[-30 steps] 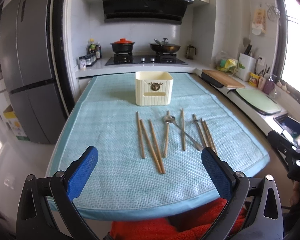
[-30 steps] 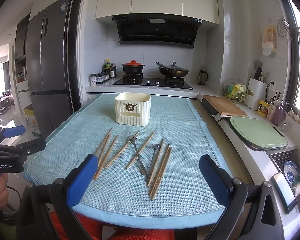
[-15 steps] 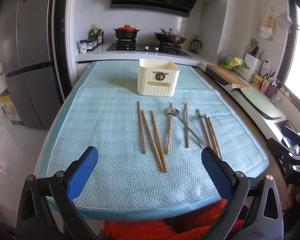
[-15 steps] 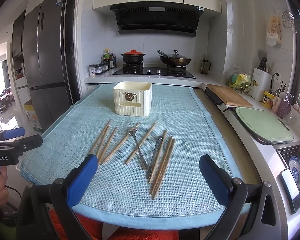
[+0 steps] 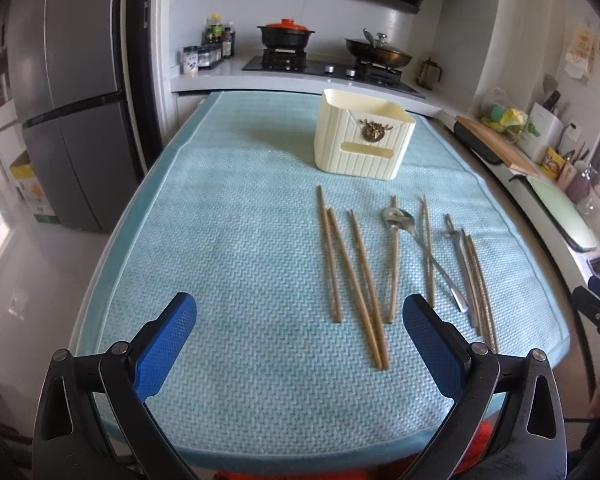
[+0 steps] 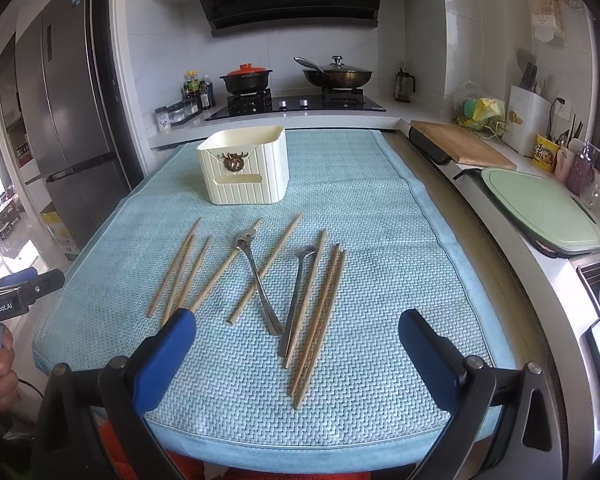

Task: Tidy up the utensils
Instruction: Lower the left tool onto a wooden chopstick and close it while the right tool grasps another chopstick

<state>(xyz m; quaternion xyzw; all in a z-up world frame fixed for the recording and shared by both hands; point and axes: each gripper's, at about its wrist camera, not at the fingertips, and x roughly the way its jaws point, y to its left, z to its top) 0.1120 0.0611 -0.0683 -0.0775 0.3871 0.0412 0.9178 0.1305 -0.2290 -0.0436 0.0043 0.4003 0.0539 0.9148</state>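
Right now the chopsticks (image 6: 316, 312) and two spoons (image 6: 260, 280) lie loose, some crossing, on the blue mat (image 6: 380, 208) over the desk, in front of the cream holder (image 6: 246, 170). Both tools, left (image 5: 296, 344) and right (image 6: 296, 356), hover spread wide and empty. Closing on a crossed pair would likely drag a neighbour along, and thin sticks could roll or slip off the mat's near edge.

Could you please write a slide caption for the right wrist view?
Open right gripper above wooden chopsticks and two metal spoons before a cream holder.
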